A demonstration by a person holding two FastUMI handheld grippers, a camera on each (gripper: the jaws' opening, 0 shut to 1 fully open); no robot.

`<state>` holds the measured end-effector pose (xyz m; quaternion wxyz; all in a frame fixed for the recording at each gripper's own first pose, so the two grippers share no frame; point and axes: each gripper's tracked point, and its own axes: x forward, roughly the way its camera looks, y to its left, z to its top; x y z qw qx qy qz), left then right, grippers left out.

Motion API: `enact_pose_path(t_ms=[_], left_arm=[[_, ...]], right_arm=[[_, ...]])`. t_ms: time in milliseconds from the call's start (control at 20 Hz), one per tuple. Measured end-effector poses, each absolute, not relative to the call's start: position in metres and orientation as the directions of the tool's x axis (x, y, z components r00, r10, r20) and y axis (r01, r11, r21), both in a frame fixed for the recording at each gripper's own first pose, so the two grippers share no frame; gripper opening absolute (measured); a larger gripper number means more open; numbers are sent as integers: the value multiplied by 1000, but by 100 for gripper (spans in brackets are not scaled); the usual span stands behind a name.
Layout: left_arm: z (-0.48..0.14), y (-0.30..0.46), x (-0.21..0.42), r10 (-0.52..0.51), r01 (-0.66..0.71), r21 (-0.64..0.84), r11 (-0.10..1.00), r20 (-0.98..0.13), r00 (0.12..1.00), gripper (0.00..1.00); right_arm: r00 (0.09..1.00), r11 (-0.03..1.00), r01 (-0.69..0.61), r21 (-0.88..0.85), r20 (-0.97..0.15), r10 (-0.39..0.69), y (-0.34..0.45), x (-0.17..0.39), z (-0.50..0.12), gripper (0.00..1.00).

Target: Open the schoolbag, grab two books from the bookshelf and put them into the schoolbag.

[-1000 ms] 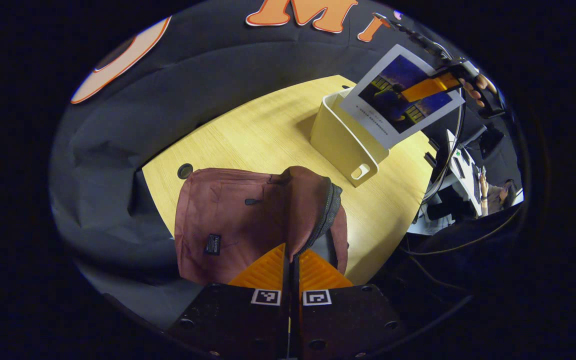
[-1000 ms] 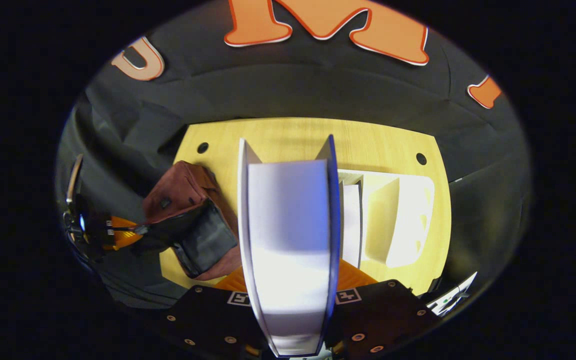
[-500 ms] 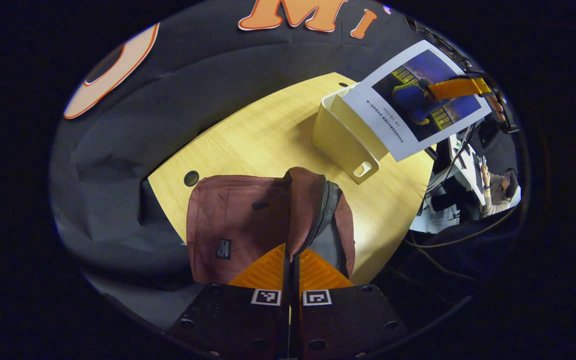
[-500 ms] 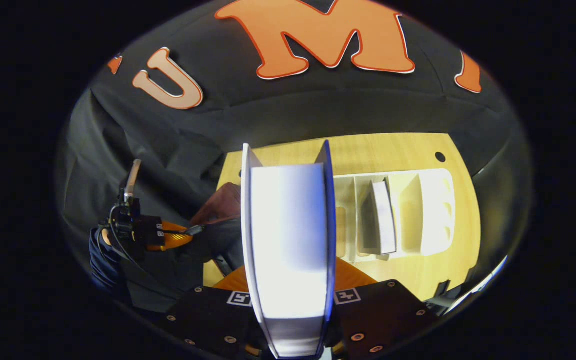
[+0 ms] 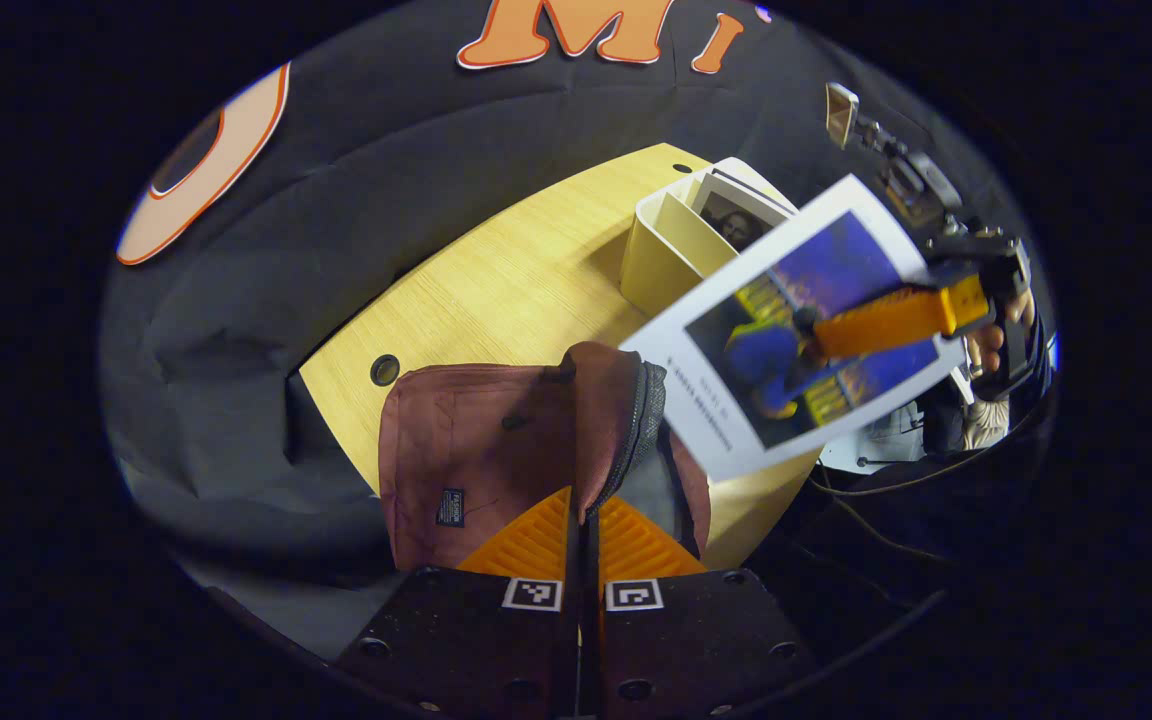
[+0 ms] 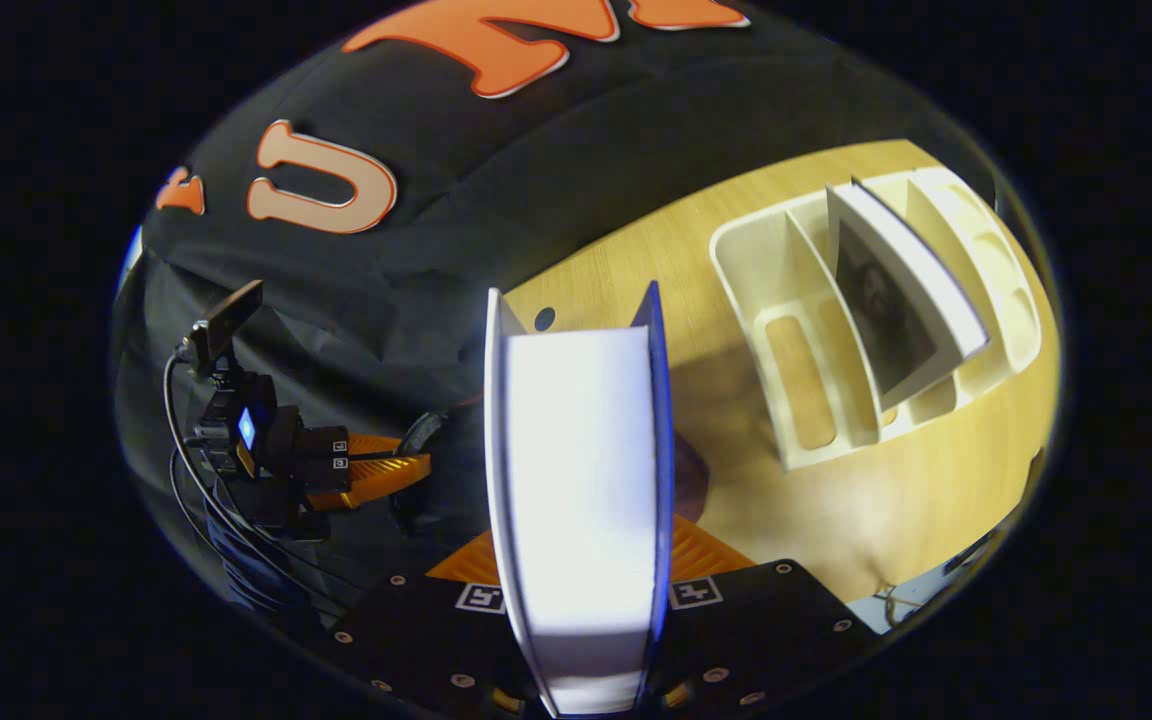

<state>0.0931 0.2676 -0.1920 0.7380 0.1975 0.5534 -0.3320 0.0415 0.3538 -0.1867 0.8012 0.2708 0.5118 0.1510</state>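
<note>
A dark red schoolbag (image 5: pixel 476 440) lies on the wooden table (image 5: pixel 496 290). My left gripper (image 5: pixel 583 520) is shut on the bag's zipper edge (image 5: pixel 636 440), holding the mouth up. A book with a white-bordered blue cover (image 5: pixel 796 330) hangs in the air just right of the bag's mouth, with my right gripper (image 5: pixel 836 335) shut on it. In the right gripper view the same book (image 6: pixel 581 500) stands edge-on between the fingers (image 6: pixel 706 555), and the left gripper (image 6: pixel 416 468) shows at the left. A second book (image 6: pixel 901 290) leans in the cream bookshelf (image 6: pixel 796 340).
The cream bookshelf (image 5: pixel 661 250) stands at the table's far right with its second book (image 5: pixel 736 215). Black cloth drapes behind and left of the table. Cables and a desk with a person (image 5: pixel 981 420) lie beyond the table's right edge.
My right gripper has carried the book away from the bookshelf, down and toward the bag's open mouth. The left gripper still holds the zipper edge in about the same place.
</note>
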Motion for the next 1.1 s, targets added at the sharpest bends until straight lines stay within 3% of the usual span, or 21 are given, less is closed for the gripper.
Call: enact_pose_path(t_ms=[150, 400, 600, 700, 750, 800, 1100], left_arm=[[-192, 265, 92, -269, 700, -76, 710, -948, 170, 2], [-189, 259, 92, -277, 693, -79, 717, -944, 179, 2], [-191, 258, 92, -267, 680, -77, 729, -947, 178, 2], [-194, 256, 93, -276, 679, -91, 729, -946, 169, 2], [-194, 254, 93, -282, 675, -99, 731, -945, 167, 2], [-194, 252, 93, -283, 675, -99, 731, -944, 168, 2], [-198, 243, 89, -301, 690, -114, 714, -941, 156, 2]], right_arm=[[436, 725, 83, 684, -679, 591, 376, 36, -210, 50], [487, 648, 115, 753, -611, 624, 400, 51, -237, 51], [473, 658, 162, 735, -643, 602, 409, 53, -272, 51], [473, 617, 173, 768, -614, 632, 418, 56, -273, 51], [475, 604, 168, 779, -601, 643, 424, 60, -274, 41], [481, 610, 159, 777, -600, 639, 428, 64, -282, 51], [476, 562, 142, 815, -554, 683, 456, 89, -309, 51]])
